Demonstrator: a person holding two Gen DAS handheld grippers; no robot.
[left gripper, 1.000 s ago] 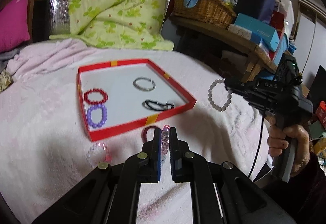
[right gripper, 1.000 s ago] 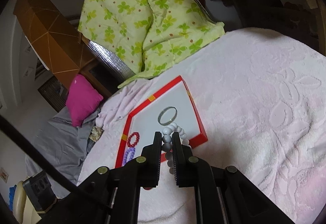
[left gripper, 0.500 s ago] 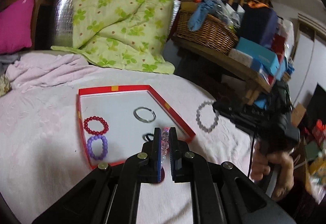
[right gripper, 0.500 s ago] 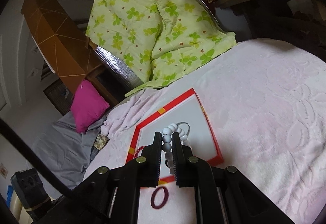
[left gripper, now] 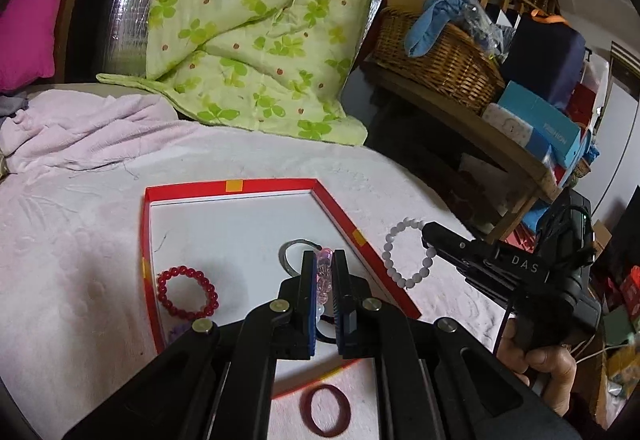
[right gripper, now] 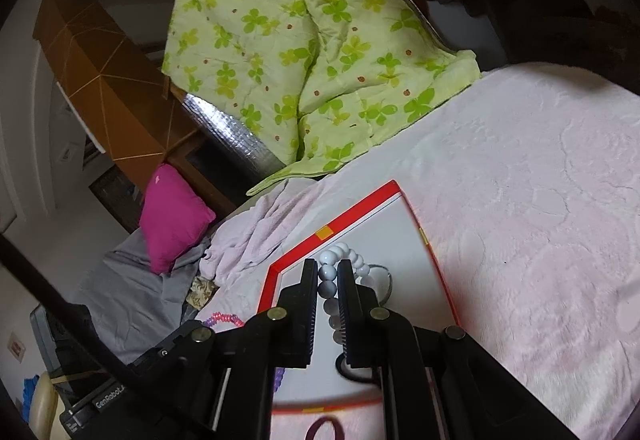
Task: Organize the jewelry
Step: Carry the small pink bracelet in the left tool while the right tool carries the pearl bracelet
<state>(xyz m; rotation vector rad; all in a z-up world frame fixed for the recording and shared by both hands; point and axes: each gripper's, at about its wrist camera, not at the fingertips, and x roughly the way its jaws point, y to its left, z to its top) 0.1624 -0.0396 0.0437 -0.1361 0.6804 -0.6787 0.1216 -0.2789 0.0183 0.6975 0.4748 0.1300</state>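
Left gripper: fingers clamped on a pink bead bracelet, held up over the near part of the tray, not yet set down.

Right gripper: fingers clamped on a white bead bracelet. In the left view the same bracelet hangs from its tip just past the tray's right edge; in its own view it looks to be over the tray floor. I cannot tell how high it hangs.

Tray: a shallow box with a red rim and white floor, lying on the bed's pale pink blanket.

Already in the tray: a red bead bracelet near the left wall, a purple bead bracelet just below it and mostly hidden by the gripper, a thin silver bangle behind the left fingers, and a dark cord piece partly covered by the right gripper.

Left outside: a dark red ring-shaped band on the blanket just beside the tray's near edge. I see no other loose pieces, though the grippers block a good part of the near blanket.

Progress: I'd say well past halfway. Four pieces are in, two are in the air and close to being dropped off, and one band waits to be fetched.

Next, as I'd guess: lower both bracelets onto open white floor, clear of those already lying there, then part the fingers.
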